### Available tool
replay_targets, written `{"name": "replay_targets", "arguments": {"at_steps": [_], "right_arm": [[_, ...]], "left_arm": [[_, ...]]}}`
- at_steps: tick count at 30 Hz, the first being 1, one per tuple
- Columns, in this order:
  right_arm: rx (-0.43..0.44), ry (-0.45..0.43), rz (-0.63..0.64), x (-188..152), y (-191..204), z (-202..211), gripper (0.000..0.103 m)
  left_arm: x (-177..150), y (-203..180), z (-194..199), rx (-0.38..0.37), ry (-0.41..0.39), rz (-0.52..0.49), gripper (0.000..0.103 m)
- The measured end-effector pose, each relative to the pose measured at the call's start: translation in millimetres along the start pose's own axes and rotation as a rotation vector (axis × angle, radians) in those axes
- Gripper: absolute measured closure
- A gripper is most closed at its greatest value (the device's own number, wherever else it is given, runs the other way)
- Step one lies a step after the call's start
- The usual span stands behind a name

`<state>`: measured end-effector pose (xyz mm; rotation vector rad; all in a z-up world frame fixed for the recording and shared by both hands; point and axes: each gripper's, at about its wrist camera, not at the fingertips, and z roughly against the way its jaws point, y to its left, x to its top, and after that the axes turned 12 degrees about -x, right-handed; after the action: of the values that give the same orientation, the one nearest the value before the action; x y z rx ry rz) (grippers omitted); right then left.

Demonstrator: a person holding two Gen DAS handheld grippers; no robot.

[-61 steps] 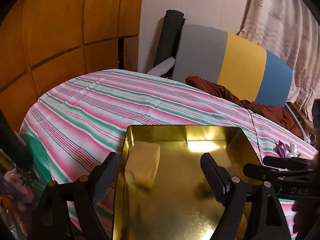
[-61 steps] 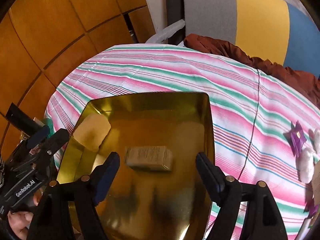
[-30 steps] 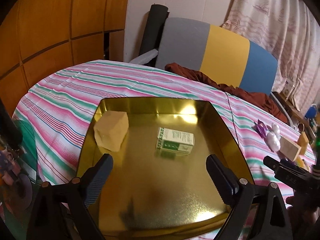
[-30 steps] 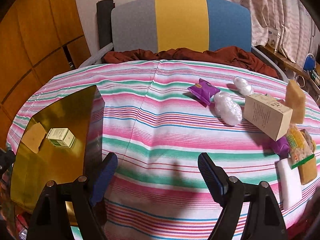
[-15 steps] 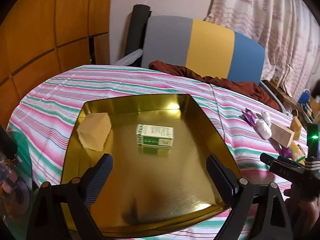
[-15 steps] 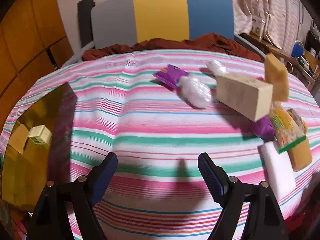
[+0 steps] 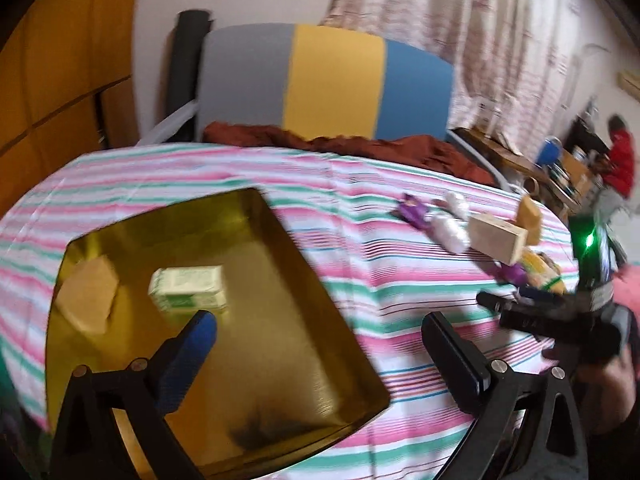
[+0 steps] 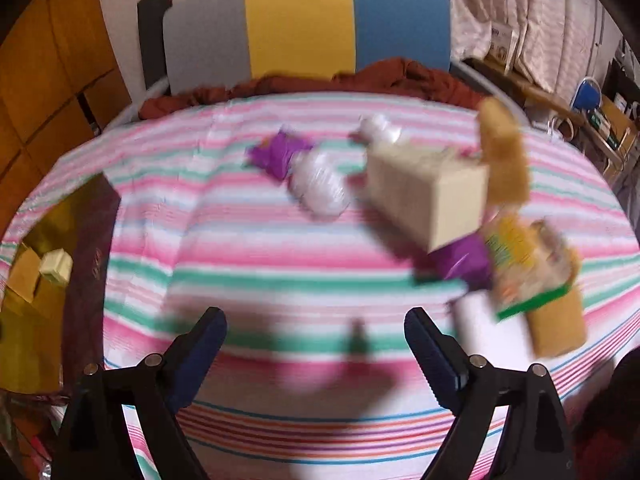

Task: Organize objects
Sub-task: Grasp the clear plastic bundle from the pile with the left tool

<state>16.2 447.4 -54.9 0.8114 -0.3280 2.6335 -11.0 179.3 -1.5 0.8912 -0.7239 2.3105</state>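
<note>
**Both jaws wide and empty, loose items waiting to the right of the tray**

Nothing between the fingers of the right gripper (image 8: 316, 344), jaws spread wide and opening further over bare striped cloth (image 8: 280, 256). Same for the left gripper (image 7: 320, 348): wide, opening further, empty, poised over the near corner of the gold tray (image 7: 304, 264).

Already lying in the tray: a small green-and-white carton (image 7: 188, 292) and a tan block (image 7: 86, 300) just beside it. Still out on the cloth, well apart from the tray: a cream box (image 8: 424, 196), a tall tan block (image 8: 502, 156) touching its far end, purple packets (image 8: 276, 156), clear wrapped bundles (image 8: 318, 184), a yellow-green snack bag (image 8: 524, 268), a white slab (image 8: 492, 320).

Cream box probably light, stiff card, best pinched across the narrow faces, gently enough not to dent. Bundles and packets likely soft and slick: best taken mid-body. Tan blocks look spongy, forgiving of squeeze. Blur too heavy to tell labels
</note>
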Motion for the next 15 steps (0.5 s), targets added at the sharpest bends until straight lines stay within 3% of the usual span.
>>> {"name": "replay_targets", "arguments": {"at_steps": [4, 9, 12, 15], "right_arm": [[-0.006, -0.097, -0.058, 21, -44, 19, 0.011], [-0.068, -0.148, -0.172, 37, -104, 22, 0.011], [-0.052, -0.123, -0.312, 31, -142, 11, 0.011], [0.023, -0.062, -0.475, 25, -169, -1, 0.011]], "left_arm": [[11, -27, -16, -0.060, 0.021, -0.066, 0.000], [22, -51, -48, -0.112, 0.100, -0.082, 0.000], [28, -66, -69, -0.111, 0.125, -0.101, 0.000], [34, -79, -95, -0.122, 0.162, -0.106, 0.000]]}}
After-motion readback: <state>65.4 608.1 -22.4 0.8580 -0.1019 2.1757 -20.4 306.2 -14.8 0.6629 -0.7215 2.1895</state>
